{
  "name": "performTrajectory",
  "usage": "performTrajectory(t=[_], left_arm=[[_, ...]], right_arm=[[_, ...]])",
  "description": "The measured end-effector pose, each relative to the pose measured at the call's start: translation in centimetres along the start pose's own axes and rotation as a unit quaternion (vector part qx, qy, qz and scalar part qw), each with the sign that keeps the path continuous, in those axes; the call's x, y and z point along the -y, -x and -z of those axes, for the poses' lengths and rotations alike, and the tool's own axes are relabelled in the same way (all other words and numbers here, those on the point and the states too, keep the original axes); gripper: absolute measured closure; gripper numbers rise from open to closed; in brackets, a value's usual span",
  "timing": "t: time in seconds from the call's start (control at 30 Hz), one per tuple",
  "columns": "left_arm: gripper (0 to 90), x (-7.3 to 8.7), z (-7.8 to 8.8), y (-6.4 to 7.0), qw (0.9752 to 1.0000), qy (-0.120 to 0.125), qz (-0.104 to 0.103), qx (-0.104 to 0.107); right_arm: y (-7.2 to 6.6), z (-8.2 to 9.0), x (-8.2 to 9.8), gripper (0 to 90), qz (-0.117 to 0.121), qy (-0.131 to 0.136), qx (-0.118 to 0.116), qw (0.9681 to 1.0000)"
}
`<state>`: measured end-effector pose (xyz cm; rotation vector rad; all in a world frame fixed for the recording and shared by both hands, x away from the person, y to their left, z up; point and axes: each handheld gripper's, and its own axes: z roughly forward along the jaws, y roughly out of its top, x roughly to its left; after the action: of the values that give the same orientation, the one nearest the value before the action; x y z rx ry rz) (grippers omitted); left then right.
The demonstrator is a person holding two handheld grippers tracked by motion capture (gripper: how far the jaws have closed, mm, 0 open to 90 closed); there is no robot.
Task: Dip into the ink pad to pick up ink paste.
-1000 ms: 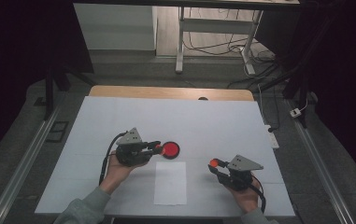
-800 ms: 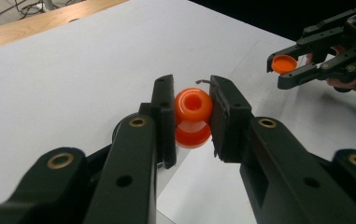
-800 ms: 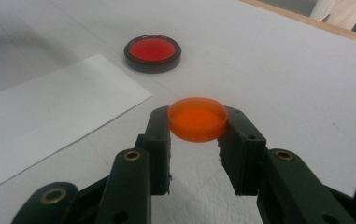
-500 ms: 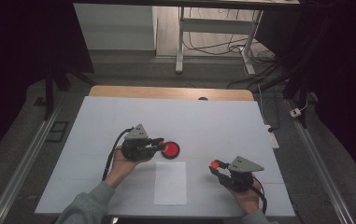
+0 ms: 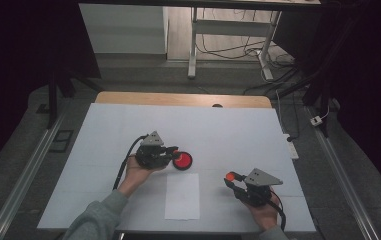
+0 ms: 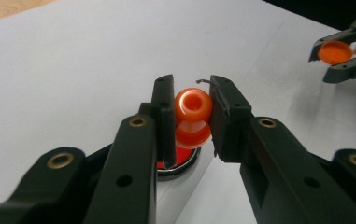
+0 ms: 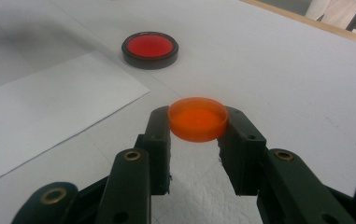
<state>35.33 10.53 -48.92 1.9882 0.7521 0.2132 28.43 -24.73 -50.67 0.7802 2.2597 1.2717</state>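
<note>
Left gripper (image 6: 192,116) pinches an orange stamp (image 6: 193,116) above the red ink pad (image 5: 182,160). Right gripper (image 7: 198,135) pinches an orange cap (image 7: 197,118) over the bench (image 5: 238,130).

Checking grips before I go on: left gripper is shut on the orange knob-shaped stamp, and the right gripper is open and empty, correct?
Not quite. The right gripper is shut on an orange round plastic cap, as the right gripper view shows. The left gripper is indeed shut on the orange knob-shaped stamp.
</note>
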Motion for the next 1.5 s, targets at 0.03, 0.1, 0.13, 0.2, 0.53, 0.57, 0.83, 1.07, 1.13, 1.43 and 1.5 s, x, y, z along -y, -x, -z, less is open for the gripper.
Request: performTrajectory(t=[0.03,0.1,0.13,0.2,0.53,0.57,0.83,1.07,1.13,1.43,1.5], left_arm=[[72.1,0.0,-0.2,-0.1,1.0000,-0.001,0.000,-0.001],[72.1,0.0,-0.5,-0.2,1.0000,-0.004,0.000,0.000],[72.1,0.0,-0.7,-0.2,1.0000,-0.006,-0.002,0.000],[72.1,0.0,-1.0,-0.4,1.0000,-0.009,-0.003,0.001],[72.1,0.4,-2.3,-1.3,0.9998,-0.021,0.000,-0.005],[72.1,0.4,-2.4,-1.4,0.9998,-0.021,0.000,-0.005],[72.0,0.6,-3.1,-1.6,0.9997,-0.024,-0.002,-0.006],[72.0,0.7,-3.6,-1.6,0.9996,-0.029,-0.004,-0.004],[72.0,0.7,-3.7,-1.6,0.9996,-0.028,-0.003,-0.005],[72.1,0.8,-4.1,-1.6,0.9994,-0.032,-0.006,-0.006],[72.0,0.8,-4.3,-1.5,0.9993,-0.036,-0.009,-0.006]], right_arm=[[0.0,0.0,0.0,64.5,-0.001,0.002,-0.003,1.0000],[0.0,0.0,0.0,64.5,-0.001,0.002,-0.002,1.0000],[0.0,0.1,0.0,64.5,-0.001,0.002,-0.002,1.0000],[0.1,0.0,0.1,64.5,0.000,0.002,-0.003,1.0000],[-0.1,-0.1,0.1,64.5,0.002,0.001,-0.006,1.0000],[-0.1,-0.1,0.1,64.5,0.002,0.002,-0.006,1.0000],[-0.2,-0.1,0.1,64.4,0.004,-0.001,-0.002,1.0000],[-0.3,-0.2,0.1,64.5,0.005,-0.001,-0.003,1.0000],[-0.3,-0.2,0.1,64.5,0.004,0.001,-0.007,1.0000],[-0.2,-0.2,0.1,64.5,0.003,0.003,-0.008,1.0000],[-0.2,-0.2,0.2,64.5,0.004,-0.001,-0.007,1.0000]])
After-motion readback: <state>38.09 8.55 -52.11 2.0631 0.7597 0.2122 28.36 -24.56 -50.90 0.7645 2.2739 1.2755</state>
